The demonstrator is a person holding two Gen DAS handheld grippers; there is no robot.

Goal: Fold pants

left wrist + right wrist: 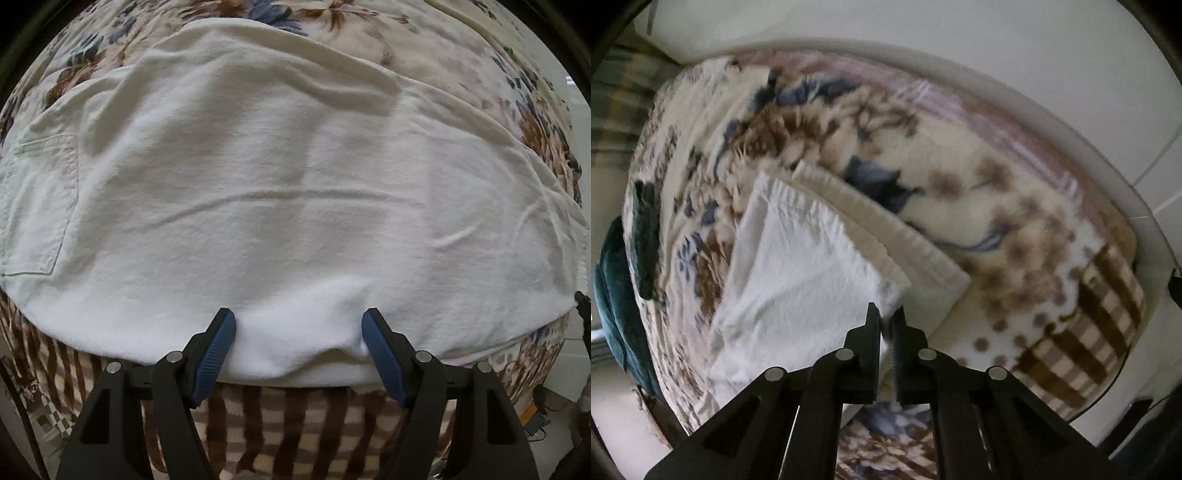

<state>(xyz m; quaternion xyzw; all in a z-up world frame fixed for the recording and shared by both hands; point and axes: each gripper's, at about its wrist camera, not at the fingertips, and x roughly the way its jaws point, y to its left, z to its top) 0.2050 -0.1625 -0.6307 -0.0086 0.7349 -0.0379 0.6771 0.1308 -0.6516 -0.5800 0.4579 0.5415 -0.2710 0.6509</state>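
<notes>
The white pants (280, 206) are lying spread flat on a floral blanket (461, 48) covering the bed, their long axis running across the left wrist view from the back pocket (37, 206) at the left edge toward the right. In the right wrist view the cloth (798, 266) is showing as a doubled stack, an upper layer lying over a cream lower one, so one fold is judged already made. The left tongs (298, 328) are hanging straight down over the near edge of the fabric, released and standing wide, with a small hump of the hem sitting between the blue pads (218, 354); the pads are not pressing it. The right tongs (886, 325) are clenched, tilted steeply down at the near corner of the upper layer, and white cloth seems to be pinched between them, though blur is making the contact hard to confirm. The garment is stretching away from both tongs, so the next fold is likely calling for the near edge to be lifted and carried across. A dark teal cloth (613, 302) is lying at the bed's far side, well apart.
</notes>
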